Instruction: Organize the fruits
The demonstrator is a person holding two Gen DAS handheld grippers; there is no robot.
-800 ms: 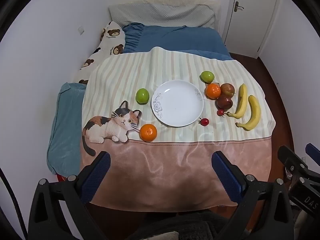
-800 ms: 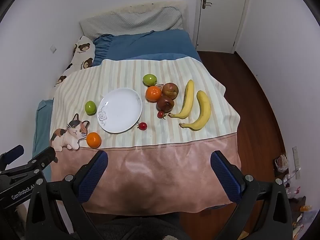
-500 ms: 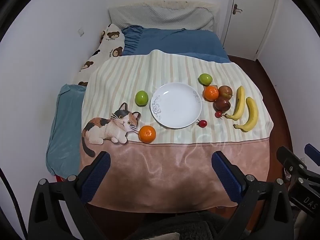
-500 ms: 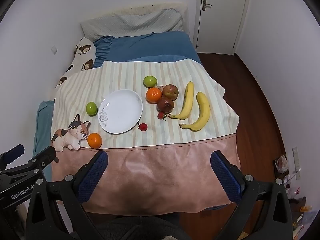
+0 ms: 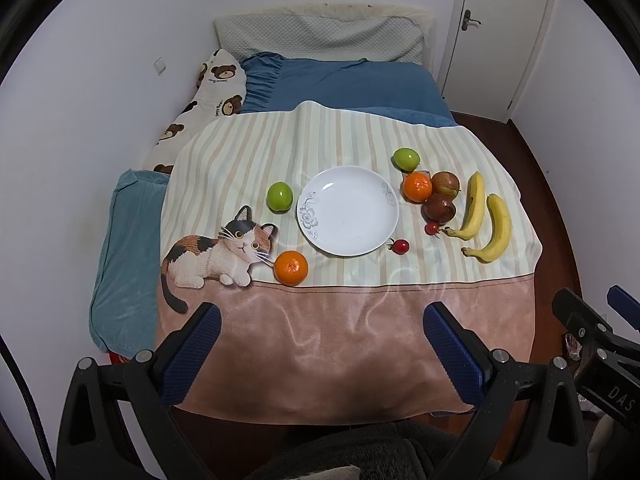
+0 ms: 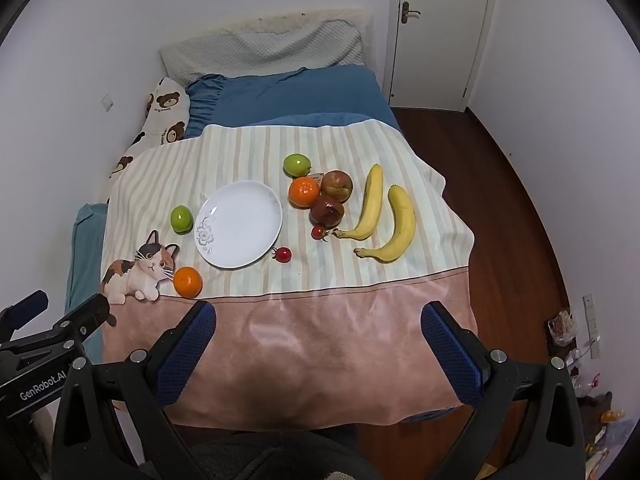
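Observation:
An empty white plate lies on a striped cloth spread over a bed. Left of it are a green apple and an orange. Right of it are a second green apple, an orange, two red apples, two cherry tomatoes and two bananas. My left gripper and right gripper are both open and empty, held above the near pink edge of the cloth, well short of the fruit.
A cat picture is printed on the cloth's left. Pillows lie at the bed's head against the far wall. A door and wooden floor are on the right, with small clutter at the wall.
Both views have shifted slightly, so the cloth and fruit sit a little lower and nearer. Nothing on the cloth has moved and both grippers stay open.

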